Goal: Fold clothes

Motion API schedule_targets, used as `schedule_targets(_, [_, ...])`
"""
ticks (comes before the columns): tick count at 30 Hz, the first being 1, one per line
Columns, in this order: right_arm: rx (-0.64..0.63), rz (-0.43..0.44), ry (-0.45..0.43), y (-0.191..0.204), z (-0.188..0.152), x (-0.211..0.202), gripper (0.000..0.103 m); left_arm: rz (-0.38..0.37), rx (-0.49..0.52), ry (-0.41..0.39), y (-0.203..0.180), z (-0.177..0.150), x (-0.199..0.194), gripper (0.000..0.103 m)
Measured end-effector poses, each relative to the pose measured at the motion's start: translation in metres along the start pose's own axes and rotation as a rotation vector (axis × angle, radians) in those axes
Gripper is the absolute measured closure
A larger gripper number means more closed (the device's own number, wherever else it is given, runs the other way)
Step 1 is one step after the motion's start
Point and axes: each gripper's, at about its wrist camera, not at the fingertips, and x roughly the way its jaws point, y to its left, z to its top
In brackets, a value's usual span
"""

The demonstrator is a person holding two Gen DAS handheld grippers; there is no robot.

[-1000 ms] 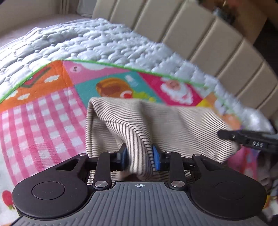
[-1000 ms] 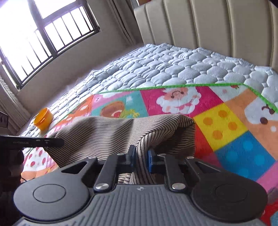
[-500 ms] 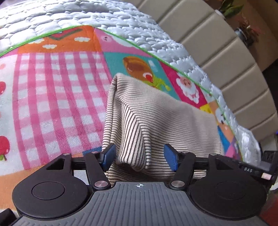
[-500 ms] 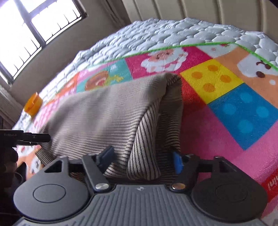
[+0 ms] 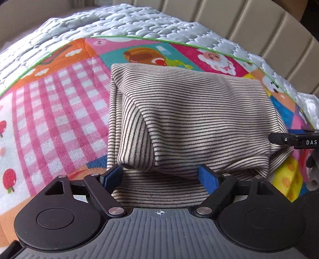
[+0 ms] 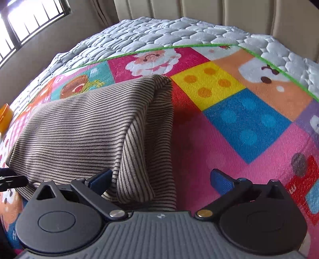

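Lying folded on the mat (image 5: pixel 49 111), the garment (image 5: pixel 189 119) occupies its centre. Left gripper (image 5: pixel 160 177): fingers spread wide, released, straddling the garment's near edge. Right gripper (image 6: pixel 161 179): fingers spread wide, released, its left pad (image 6: pixel 100 179) against the garment's near corner. Only the right view shows an orange cup (image 6: pixel 5 117), left of the garment, and a window (image 6: pixel 30 18).
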Motion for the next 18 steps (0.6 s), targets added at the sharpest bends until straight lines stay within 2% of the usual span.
schedule_targets(3, [0.002,0.001,0.005,-0.001,0.0,0.001,0.0,-0.049,-0.096,-0.029,0.005,0.0,-0.015,0.014])
schedule_targets(5, [0.004,0.004,0.008,-0.002,0.0,0.002,0.0,-0.167,-0.193,-0.034,0.009,-0.003,-0.024,0.008])
schedule_targets(8, [0.011,0.016,0.006,-0.004,0.0,0.003,0.0,-0.367,-0.329,-0.015,0.014,-0.007,-0.03,0.007])
schedule_targets(9, [0.013,0.019,0.004,-0.004,0.0,0.002,0.0,-0.405,-0.354,0.01,0.012,-0.008,-0.026,0.007])
schedule_targets(14, [0.03,0.036,-0.005,-0.006,-0.001,0.001,0.0,-0.413,-0.486,0.133,0.005,-0.007,0.01,0.007])
schedule_targets(18, [-0.011,0.026,0.006,-0.001,0.001,0.004,0.0,-0.416,-0.608,0.139,0.013,-0.005,0.029,0.006])
